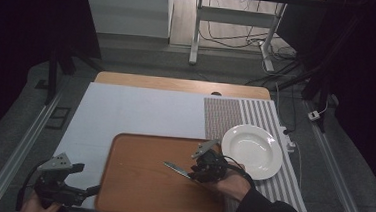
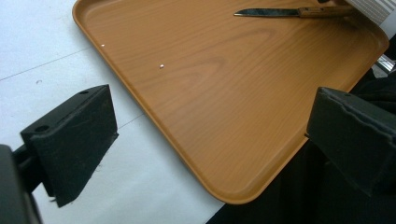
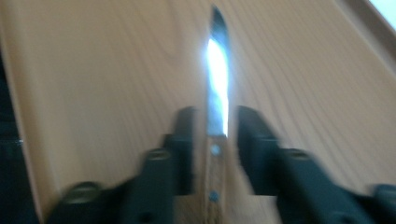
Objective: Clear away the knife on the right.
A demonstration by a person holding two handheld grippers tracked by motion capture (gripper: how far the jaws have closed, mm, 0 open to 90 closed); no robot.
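A knife (image 1: 177, 169) with a slim, dark metal blade and a brown wooden handle set with two pale rivets is lying flat on a wooden tray (image 1: 140, 183). In the high view its long axis is running nearly across the tray, the tip pointing toward the tray's left side and slightly away from the person, the handle end reaching toward the tray's right edge. In the right gripper view the blade (image 3: 217, 79) is catching a bright glare along its middle and pointing straight away from the camera, with the handle (image 3: 214, 172) lying between the two jaws.

The right claw (image 1: 197, 173) is sitting over the handle at the right part of the tray, its jaws partly open with one on each side of the handle; a small gap is showing on both sides, so they are not pressing on it. That view is blurred, so finer detail cannot be told. A hand (image 1: 233, 182) in a dark sleeve is holding this claw.

The left claw (image 1: 89, 179) is hovering just off the tray's near left corner, over the white sheet (image 1: 135, 112) covering the tabletop, with its jaws spread wide and nothing between them. In the left gripper view the tray's rounded corner (image 2: 233, 196) is lying between the jaws, and the knife (image 2: 289, 12) is far off at the tray's opposite side.

A white plate (image 1: 251, 150) is resting just beyond the tray's far right corner on a striped mat (image 1: 270, 117).
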